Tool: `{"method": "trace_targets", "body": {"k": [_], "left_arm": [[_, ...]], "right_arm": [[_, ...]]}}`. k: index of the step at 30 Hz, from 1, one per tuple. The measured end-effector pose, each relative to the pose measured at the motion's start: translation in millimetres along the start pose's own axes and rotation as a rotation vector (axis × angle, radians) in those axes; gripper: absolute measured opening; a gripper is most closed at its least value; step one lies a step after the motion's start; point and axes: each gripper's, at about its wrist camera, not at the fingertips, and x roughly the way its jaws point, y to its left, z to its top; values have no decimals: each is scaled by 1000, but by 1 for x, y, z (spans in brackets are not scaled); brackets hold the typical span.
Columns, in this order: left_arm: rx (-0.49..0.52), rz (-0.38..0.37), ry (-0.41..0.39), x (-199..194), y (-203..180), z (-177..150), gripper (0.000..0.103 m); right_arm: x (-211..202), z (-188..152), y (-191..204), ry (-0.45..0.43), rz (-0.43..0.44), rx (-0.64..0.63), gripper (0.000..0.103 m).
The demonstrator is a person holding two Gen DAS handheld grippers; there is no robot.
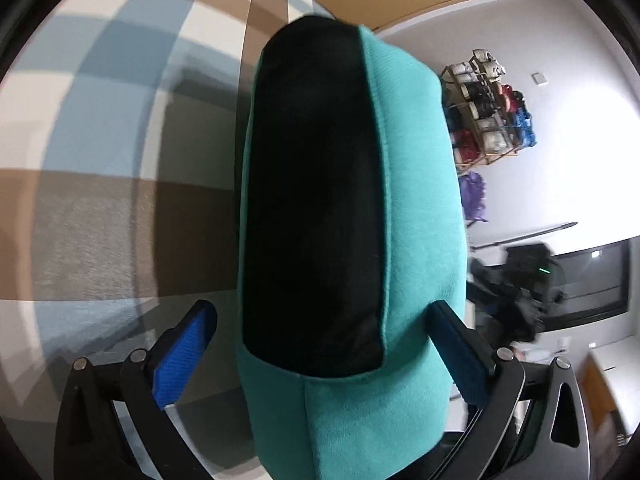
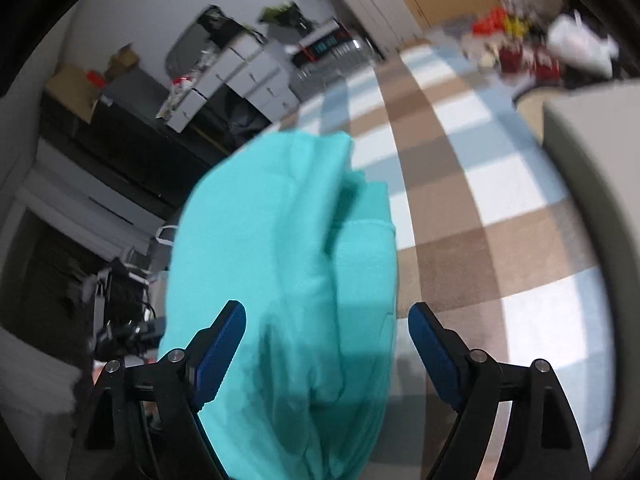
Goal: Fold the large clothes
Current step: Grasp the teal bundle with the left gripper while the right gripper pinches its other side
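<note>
Garment: teal garment (image 1: pixel 416 208) with black panel (image 1: pixel 316 200) lies bunched between both grippers, above checked carpet (image 2: pixel 460 184).
Left gripper (image 1: pixel 324 360): jaws spread wide, pads clear.
Right gripper (image 2: pixel 326 352): jaws spread, nothing pinched.

Checked carpet (image 1: pixel 100 128), shoe rack (image 1: pixel 486 108) by wall, white drawers (image 2: pixel 256 76), cardboard boxes (image 2: pixel 80 88).

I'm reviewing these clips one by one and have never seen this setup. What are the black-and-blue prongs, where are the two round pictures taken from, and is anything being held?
Each picture comes from a fisheye camera on a handheld claw that a person carries, looking along its two blue-padded fingers. The left claw and right claw both stand open. A teal garment with a black panel lies between each pair of fingers, but the pads do not visibly press on it. Behind it is a checked carpet and a cluttered room.
</note>
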Motion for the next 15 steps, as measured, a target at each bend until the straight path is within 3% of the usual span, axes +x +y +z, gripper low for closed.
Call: {"method": "trace_targets", "body": {"k": [5,12,15], "left_arm": [[-13,-60,29,-3,4,2,101],[0,-115,41,-6,0,2,92],[17,-115,32,-11,-6,0,85]], "right_arm": [[49,7,-17,132,90,74,84],[72,3,-28,187,211,131,83],[68,-3,-22,161,216,105,74]]}}
